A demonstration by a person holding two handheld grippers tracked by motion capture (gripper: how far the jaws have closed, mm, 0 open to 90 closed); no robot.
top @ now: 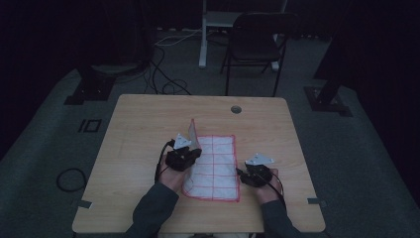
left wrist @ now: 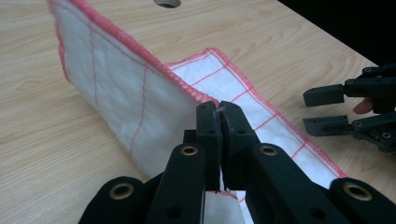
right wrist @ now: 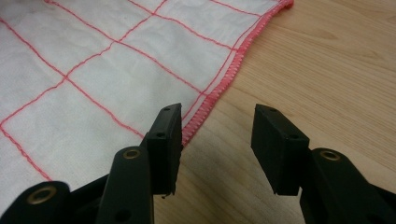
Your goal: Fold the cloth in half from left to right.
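A white cloth (top: pixel 218 166) with a red grid and red hem lies on the wooden table (top: pixel 148 119). My left gripper (top: pixel 190 151) is shut on the cloth's left edge and holds it lifted, so that side stands up as a flap (left wrist: pixel 116 88). In the left gripper view the jaws (left wrist: pixel 219 114) pinch the red hem. My right gripper (top: pixel 243 173) hovers open just off the cloth's right edge; in its own view the cloth (right wrist: pixel 93 70) lies to the left and bare wood shows between the fingers (right wrist: pixel 217 140). The right gripper (left wrist: pixel 327 112) also shows at far right in the left gripper view.
A round cable hole (top: pixel 236 109) sits near the table's far edge. Beyond the table stand a folding chair (top: pixel 257 44) and a white stand (top: pixel 208 29), with cables (top: pixel 163 74) on the dark floor. Forearms in dark sleeves (top: pixel 153 208) enter from the near edge.
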